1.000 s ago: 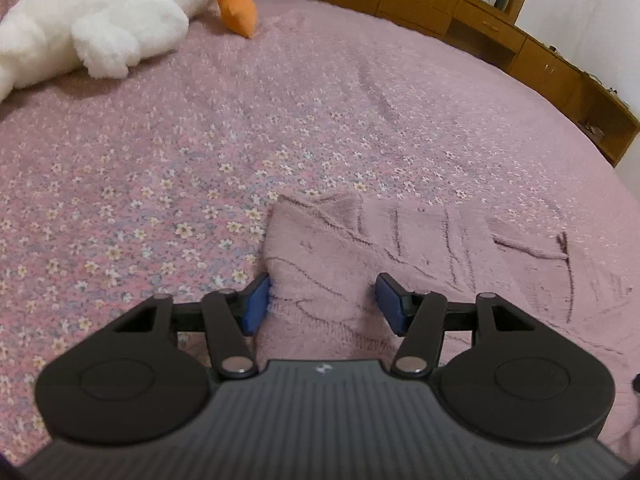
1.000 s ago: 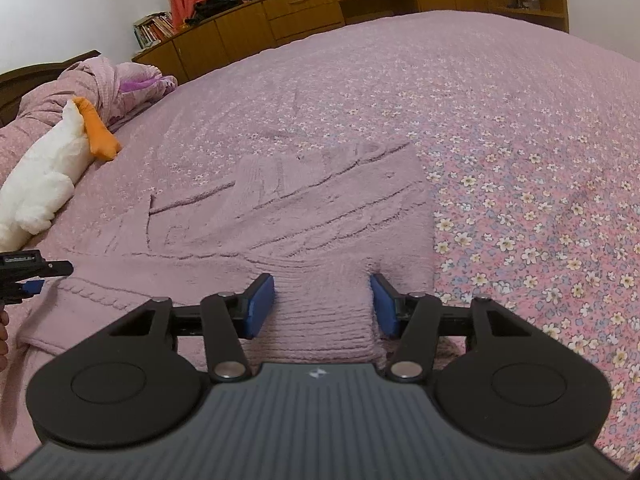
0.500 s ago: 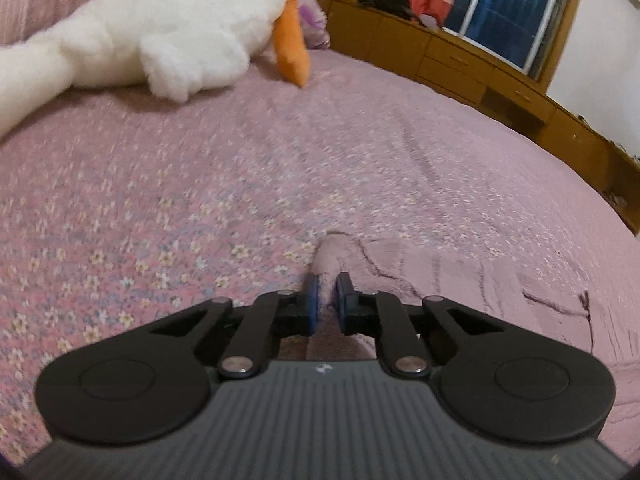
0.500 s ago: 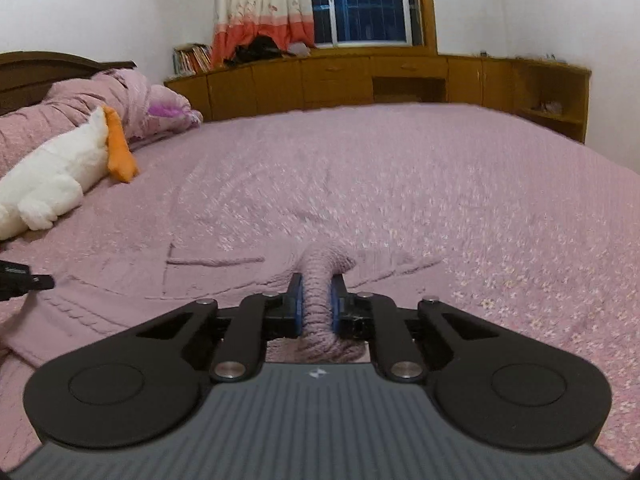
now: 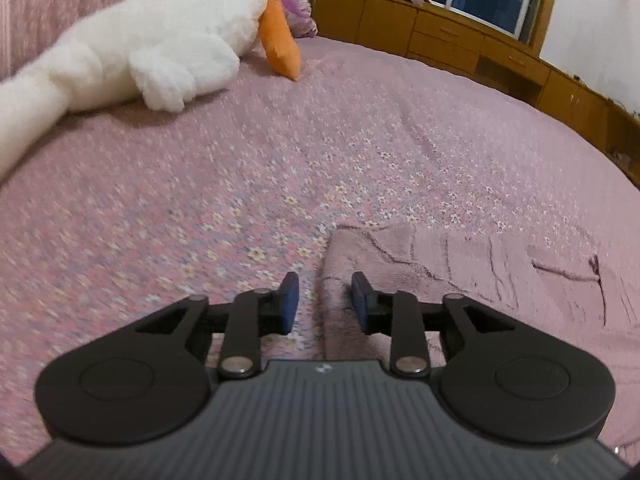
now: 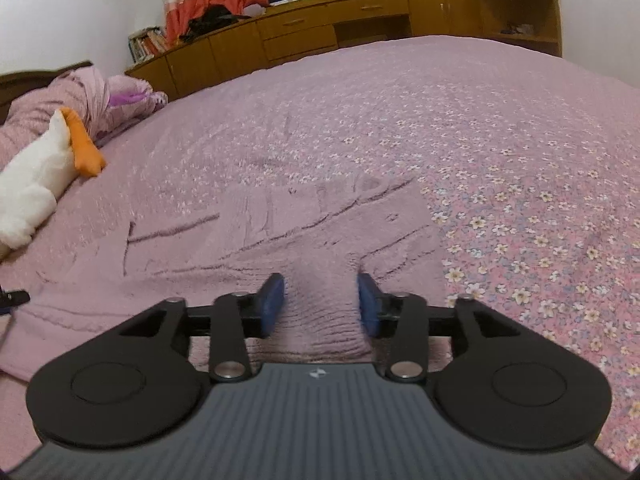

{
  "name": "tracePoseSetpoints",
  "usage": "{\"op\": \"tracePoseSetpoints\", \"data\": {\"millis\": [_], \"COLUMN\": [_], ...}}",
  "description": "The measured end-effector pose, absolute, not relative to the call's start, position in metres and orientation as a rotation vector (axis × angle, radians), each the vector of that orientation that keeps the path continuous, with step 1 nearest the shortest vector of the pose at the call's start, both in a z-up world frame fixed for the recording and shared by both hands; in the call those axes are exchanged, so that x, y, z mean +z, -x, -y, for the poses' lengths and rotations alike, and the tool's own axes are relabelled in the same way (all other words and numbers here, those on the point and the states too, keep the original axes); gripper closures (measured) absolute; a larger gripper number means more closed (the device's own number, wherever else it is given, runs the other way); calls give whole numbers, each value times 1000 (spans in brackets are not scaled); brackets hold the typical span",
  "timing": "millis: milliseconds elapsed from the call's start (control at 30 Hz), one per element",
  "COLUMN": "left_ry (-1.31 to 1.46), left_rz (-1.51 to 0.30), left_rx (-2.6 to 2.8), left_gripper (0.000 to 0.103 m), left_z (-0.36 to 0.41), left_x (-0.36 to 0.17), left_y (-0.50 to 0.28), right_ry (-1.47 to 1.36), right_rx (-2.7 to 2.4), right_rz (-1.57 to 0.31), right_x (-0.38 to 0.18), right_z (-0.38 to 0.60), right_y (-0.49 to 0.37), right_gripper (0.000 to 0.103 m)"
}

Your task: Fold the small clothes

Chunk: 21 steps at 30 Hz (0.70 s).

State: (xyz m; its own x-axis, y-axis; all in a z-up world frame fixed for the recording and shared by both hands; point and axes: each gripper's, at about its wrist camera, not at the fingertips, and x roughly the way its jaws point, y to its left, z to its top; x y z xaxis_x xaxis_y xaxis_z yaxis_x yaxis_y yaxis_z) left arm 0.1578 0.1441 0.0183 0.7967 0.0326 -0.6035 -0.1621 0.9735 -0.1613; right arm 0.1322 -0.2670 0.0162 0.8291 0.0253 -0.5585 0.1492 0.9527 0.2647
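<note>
One sweater, a mauve knit, lies flat on the bed, its long axis running side to side between the two tongs. The left tongs stand apart, straddling the sweater's left edge: the right pad is over the knit, the left pad over the flowered bedspread. The right tongs also stand apart, with a ribbed band of the sweater between the pads, unclamped. So the garment lies ahead of and under both tongs, each at its own end, neither clearly nearer. My guess is that any next fold needs fresh grips on both ends. One plush goose lies well apart, toward the head of the bed.
</note>
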Motion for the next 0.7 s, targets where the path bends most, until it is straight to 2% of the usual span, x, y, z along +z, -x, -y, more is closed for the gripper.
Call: {"op": "tracePoseSetpoints", "data": {"millis": [300,700], "left_ry": [142,3], "left_rz": [-644,-633], "left_rx": [66,-23], "left_gripper": [71,70], "left_z": [-157,-154], "left_x": [56,102], "left_y": [-122,-57], "right_ry": [-348,-285], "right_rx": [-65,73], "right_rz": [-552,-554], "right_x": [44,82], "right_z": [278,265], "right_y": [-84,-10], "right_gripper": [37,35]}}
